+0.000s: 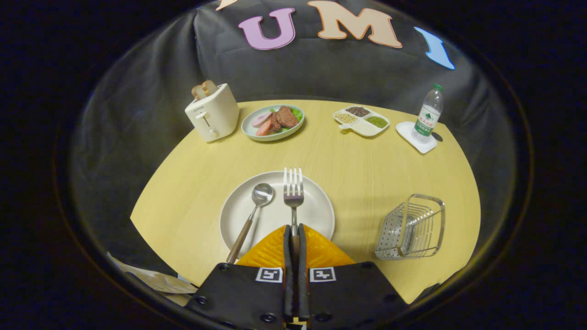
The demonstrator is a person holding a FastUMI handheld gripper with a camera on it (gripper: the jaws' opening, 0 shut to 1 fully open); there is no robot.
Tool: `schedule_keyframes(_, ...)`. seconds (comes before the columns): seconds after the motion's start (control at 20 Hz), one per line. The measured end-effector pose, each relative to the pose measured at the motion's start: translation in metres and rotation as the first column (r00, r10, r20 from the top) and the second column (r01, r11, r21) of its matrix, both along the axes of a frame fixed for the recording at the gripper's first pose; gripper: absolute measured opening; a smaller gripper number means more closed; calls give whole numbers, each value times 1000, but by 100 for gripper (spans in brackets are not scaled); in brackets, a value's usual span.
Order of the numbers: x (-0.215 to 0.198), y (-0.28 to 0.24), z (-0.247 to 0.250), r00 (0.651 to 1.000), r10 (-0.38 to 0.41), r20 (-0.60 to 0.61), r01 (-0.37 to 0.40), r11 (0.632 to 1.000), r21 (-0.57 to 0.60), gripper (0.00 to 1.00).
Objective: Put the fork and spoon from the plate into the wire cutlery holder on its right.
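Note:
A white plate [316, 220] lies on the round wooden table just ahead of my fingers. A fork [293, 192] with a wooden handle points away from me on the plate, and my gripper [295, 229] is shut on its handle, both fingers pressing it from the sides. To the fork's left a spoon [257, 206] lies on the plate, bowl up, its wooden handle reaching past the plate's near rim. The wire cutlery holder [412, 229] stands on the table to the right of the plate, apart from it.
Beyond the plate at the table's far side stand a white toaster [212, 112] with bread, a plate of food [274, 122], a divided dish of beans [362, 121] and a water bottle [429, 114] on a white coaster. A brown paper bag [156, 279] lies off the table's near left edge.

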State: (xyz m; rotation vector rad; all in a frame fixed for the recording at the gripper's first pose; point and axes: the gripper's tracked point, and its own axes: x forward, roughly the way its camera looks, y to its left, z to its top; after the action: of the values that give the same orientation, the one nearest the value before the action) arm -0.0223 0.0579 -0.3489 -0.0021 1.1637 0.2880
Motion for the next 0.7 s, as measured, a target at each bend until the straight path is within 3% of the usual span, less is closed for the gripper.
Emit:
schedule_keyframes(0.3,3,-30,27,999,-37,-32,38,999,12,8)
schedule_keyframes(0.7,9,-100,51,995,-97,-14,96,993,-66,8)
